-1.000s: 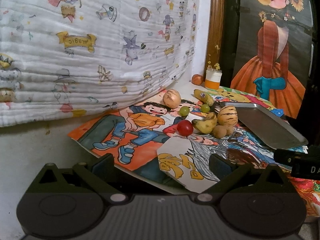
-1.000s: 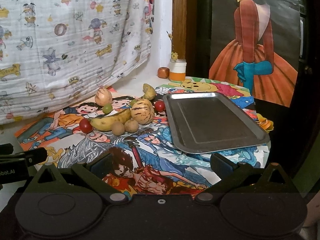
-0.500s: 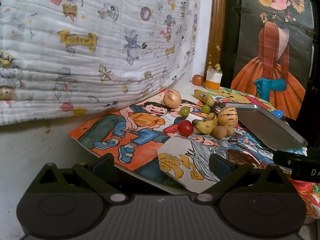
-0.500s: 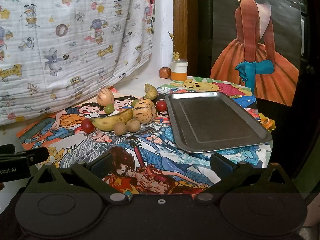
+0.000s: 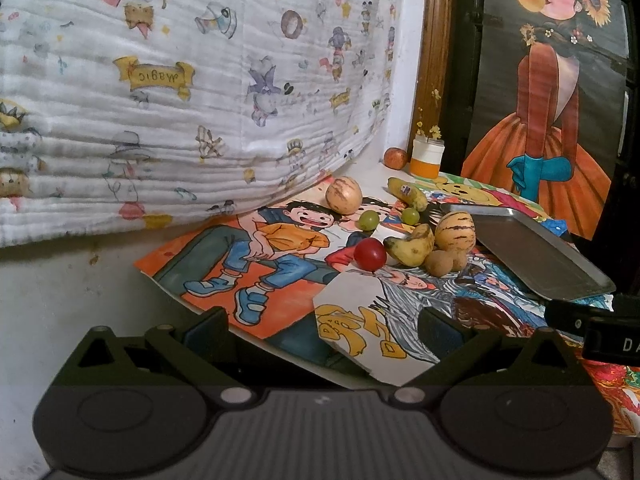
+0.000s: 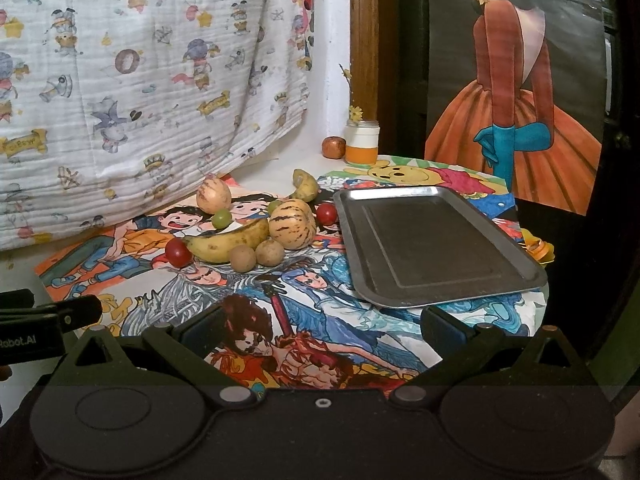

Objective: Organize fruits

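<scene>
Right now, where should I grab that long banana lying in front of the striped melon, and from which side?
Grip the long banana across its thick middle, coming down from above with the open right gripper. It lies flat and curved; the striped melon sits against its far end and two small brown fruits crowd the near side, so a side approach looks blocked.

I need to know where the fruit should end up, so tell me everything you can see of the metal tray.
The metal tray is a shallow rectangle of dull grey, brushed-looking metal with rounded corners, a raised rolled rim and a flat recessed floor. It holds nothing. It lies flat on the colourful cartoon cloth, right of the fruit pile. A red cherry tomato sits by its far left rim; whether they touch is unclear. Neither gripper touches it.
</scene>
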`<action>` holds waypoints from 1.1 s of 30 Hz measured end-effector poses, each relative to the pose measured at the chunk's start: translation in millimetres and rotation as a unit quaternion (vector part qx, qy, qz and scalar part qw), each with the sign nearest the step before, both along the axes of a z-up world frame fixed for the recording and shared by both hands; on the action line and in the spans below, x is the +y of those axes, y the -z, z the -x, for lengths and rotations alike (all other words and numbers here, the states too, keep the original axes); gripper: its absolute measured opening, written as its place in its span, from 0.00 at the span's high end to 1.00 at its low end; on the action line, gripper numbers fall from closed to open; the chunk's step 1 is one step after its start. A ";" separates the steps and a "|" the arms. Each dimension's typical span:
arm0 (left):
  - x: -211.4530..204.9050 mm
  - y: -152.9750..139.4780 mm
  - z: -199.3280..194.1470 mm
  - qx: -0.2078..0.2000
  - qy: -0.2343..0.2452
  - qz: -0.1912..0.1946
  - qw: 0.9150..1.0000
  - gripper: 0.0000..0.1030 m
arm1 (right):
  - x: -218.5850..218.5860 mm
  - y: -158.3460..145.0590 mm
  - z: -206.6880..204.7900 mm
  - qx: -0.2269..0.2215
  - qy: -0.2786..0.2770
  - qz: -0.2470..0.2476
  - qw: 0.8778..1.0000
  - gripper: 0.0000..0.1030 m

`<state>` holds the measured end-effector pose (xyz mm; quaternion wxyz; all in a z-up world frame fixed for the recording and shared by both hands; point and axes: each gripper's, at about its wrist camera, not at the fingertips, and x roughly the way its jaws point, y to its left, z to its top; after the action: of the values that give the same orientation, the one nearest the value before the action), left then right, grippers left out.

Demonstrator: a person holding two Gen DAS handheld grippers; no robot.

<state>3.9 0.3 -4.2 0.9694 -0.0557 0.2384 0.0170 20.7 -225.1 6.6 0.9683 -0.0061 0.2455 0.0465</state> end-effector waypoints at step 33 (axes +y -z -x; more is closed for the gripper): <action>1.5 -2.0 -2.2 0.003 -0.001 0.005 1.000 0.00 | -2.1 -2.7 -3.7 0.014 -0.003 -0.004 1.000 0.00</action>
<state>6.0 1.9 -2.2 0.9683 -0.0609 0.2418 0.0171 24.5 -227.2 9.3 0.9645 -0.0019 0.2591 0.0506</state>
